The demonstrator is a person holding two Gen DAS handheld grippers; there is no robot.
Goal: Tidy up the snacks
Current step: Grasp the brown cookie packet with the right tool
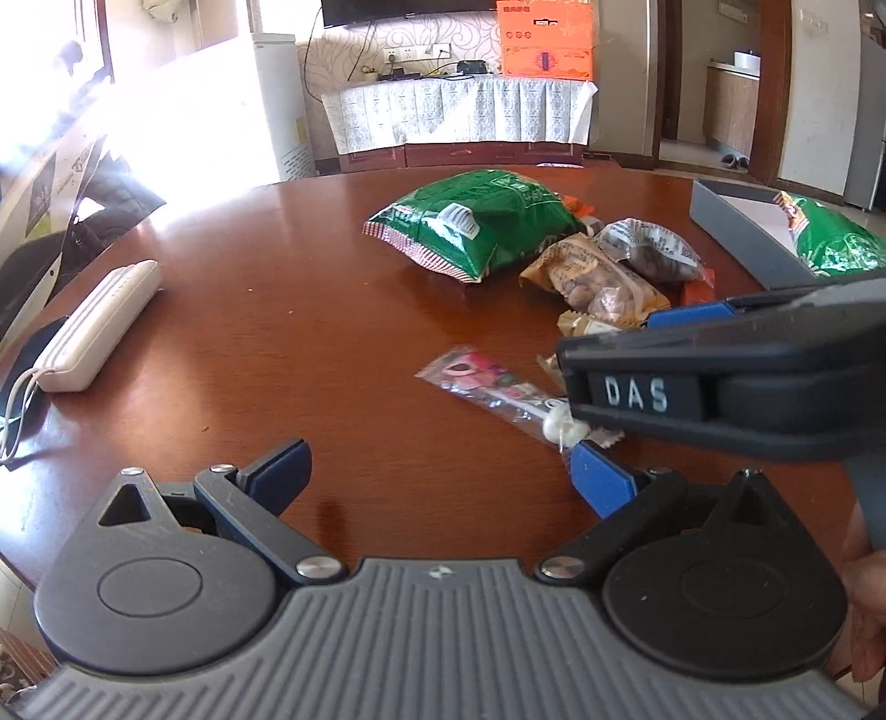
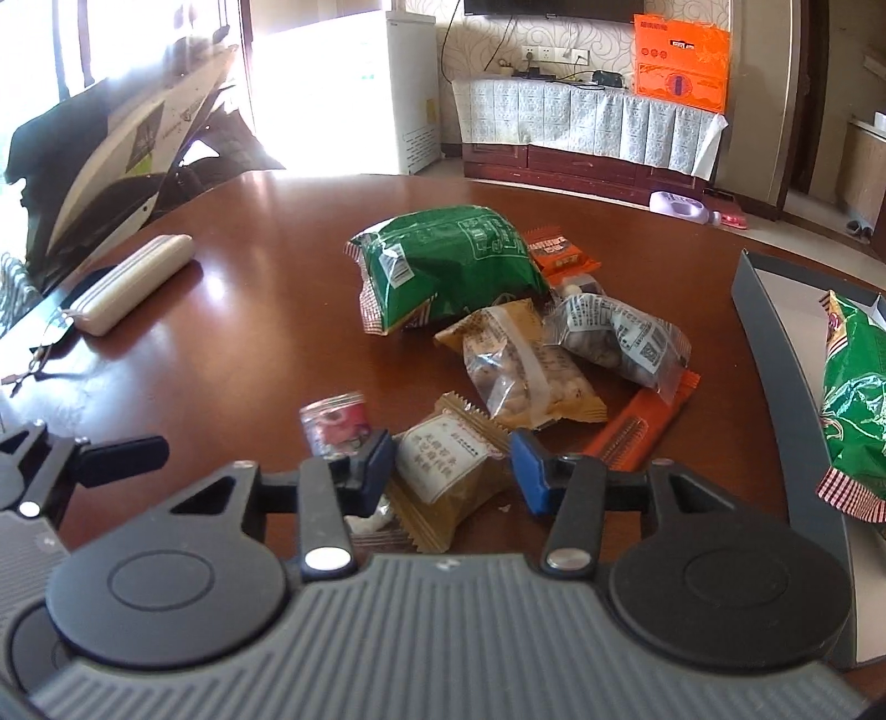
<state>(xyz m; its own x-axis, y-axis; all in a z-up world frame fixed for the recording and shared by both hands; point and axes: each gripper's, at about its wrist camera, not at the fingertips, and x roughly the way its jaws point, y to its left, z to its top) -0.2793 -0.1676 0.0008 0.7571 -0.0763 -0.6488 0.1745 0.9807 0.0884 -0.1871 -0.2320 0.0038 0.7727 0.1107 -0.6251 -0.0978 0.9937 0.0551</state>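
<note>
A pile of snacks lies mid-table: a green bag, a tan nut pack, a clear dark-nut pack, orange packs and a clear candy pack. A small tan pastry pack lies between the open jaws of my right gripper; contact cannot be told. My left gripper is open and empty above the table, left of the right gripper's body. A grey box at the right holds another green bag.
A white glasses case lies at the table's left edge. The table's far edge borders the room, with a cabinet and an orange box behind. A scooter stands at the left.
</note>
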